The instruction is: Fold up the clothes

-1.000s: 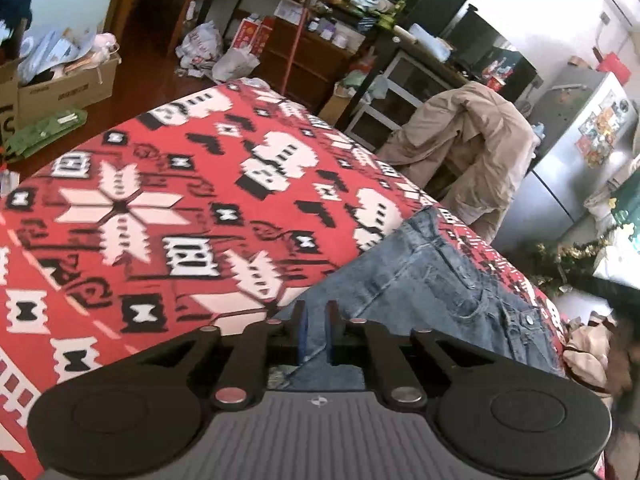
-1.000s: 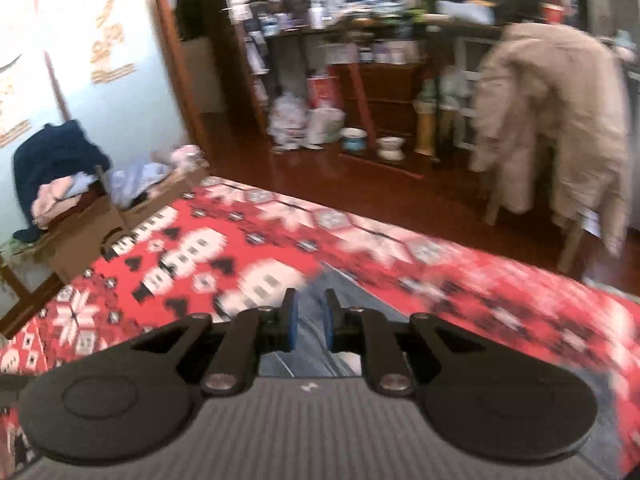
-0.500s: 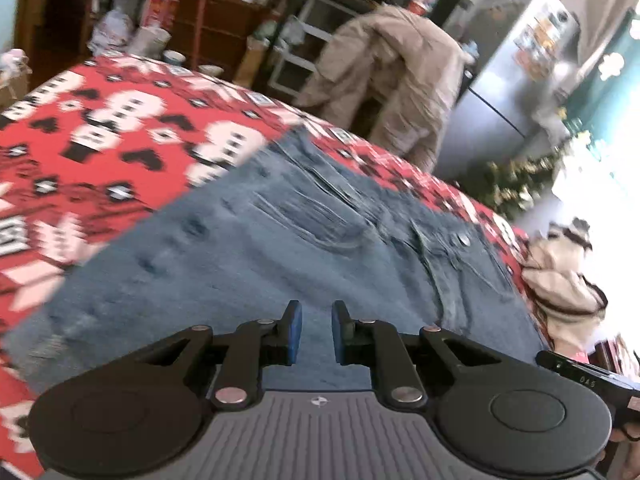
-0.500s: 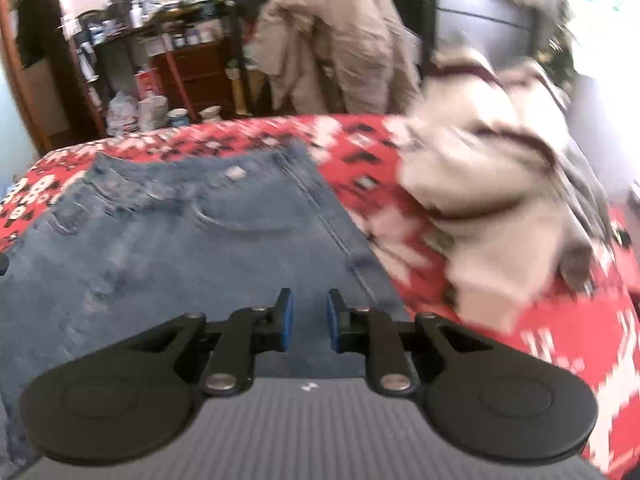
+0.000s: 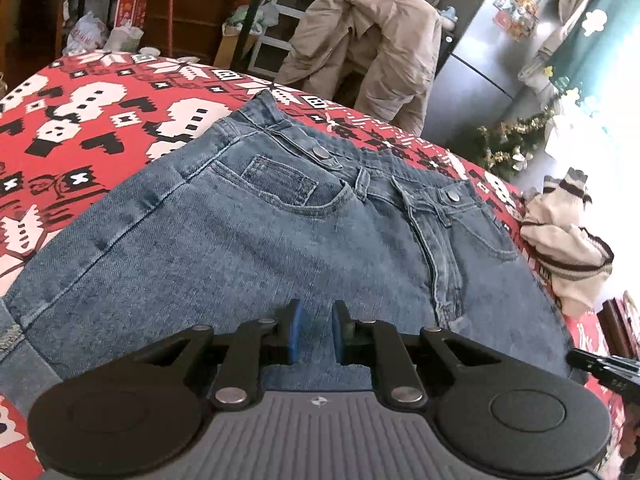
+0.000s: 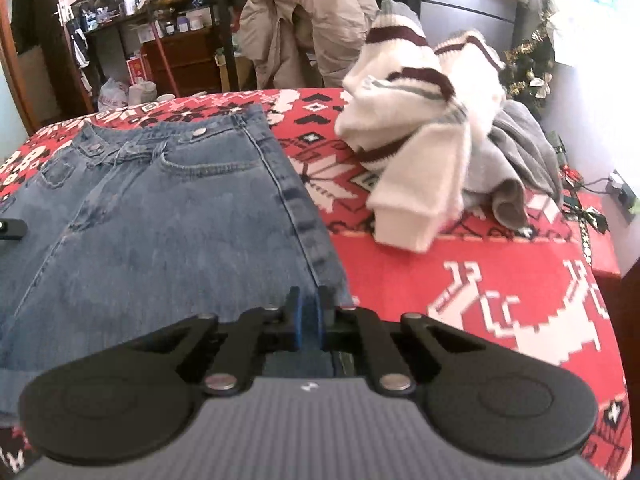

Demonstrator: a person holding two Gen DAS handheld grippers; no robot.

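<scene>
Blue jeans (image 5: 280,240) lie flat on a red patterned blanket (image 5: 80,120), waistband at the far side. My left gripper (image 5: 316,312) hovers low over the middle of the denim. Its jaws stand a little apart and nothing is pinched between them. In the right wrist view the jeans (image 6: 160,220) fill the left half. My right gripper (image 6: 309,300) sits at their right side seam near the front. Its jaws are closing tight, with blue denim filling the sliver between the pads.
A white sweater with maroon stripes (image 6: 412,120) is heaped on a grey garment (image 6: 520,152) to the right of the jeans. Behind the bed a beige coat (image 5: 368,40) hangs over a chair, beside a steel fridge (image 5: 480,60) and cluttered shelves.
Both views swung from the bare red blanket across to the jeans and then settled. The right jaws narrowed from a small gap to almost none. The left jaws widened slightly.
</scene>
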